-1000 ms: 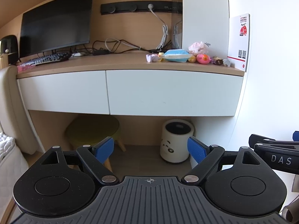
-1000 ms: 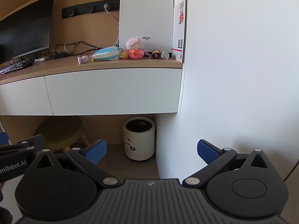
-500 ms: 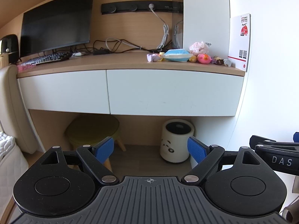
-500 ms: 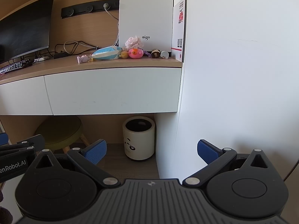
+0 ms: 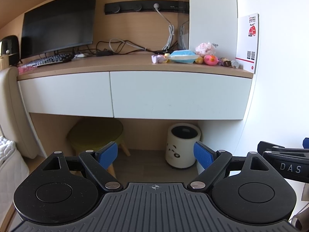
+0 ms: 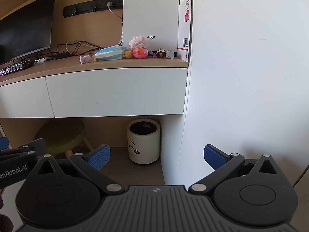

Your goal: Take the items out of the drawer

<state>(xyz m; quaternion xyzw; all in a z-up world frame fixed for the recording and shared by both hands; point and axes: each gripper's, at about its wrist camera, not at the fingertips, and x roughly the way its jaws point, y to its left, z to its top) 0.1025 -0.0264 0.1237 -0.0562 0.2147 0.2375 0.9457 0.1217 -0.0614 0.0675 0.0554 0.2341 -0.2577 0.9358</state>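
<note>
- While both grippers hang low in front of the desk, the left gripper [image 5: 155, 154] has its blue pads spread wide with nothing between them, and the right gripper [image 6: 156, 156] is just as released and empty.
- Right drawer [image 5: 179, 94] sits closed under the desktop, its white front flush, so whatever is inside is hidden.
- Left view takes in the whole monitor [image 5: 58, 21], the keyboard [image 5: 48, 60] and a pale chair back [image 5: 9, 104] at the edge; the right view cuts the monitor off and mostly sees white wall [image 6: 241, 77].
- Right view reads "aigo" on the white box [image 6: 150, 19]; the left view has that lettering half covered by the toys.
- Small toys [image 6: 138, 53] and a blue packet [image 6: 110, 55] line the desktop, well above both grippers.
- Below, a panda bin [image 5: 182, 147] stands beside a stool [image 5: 96, 133], the stool partly behind a left pad.
- Small print on the red-and-white card [image 5: 249, 42] is too small to read.
</note>
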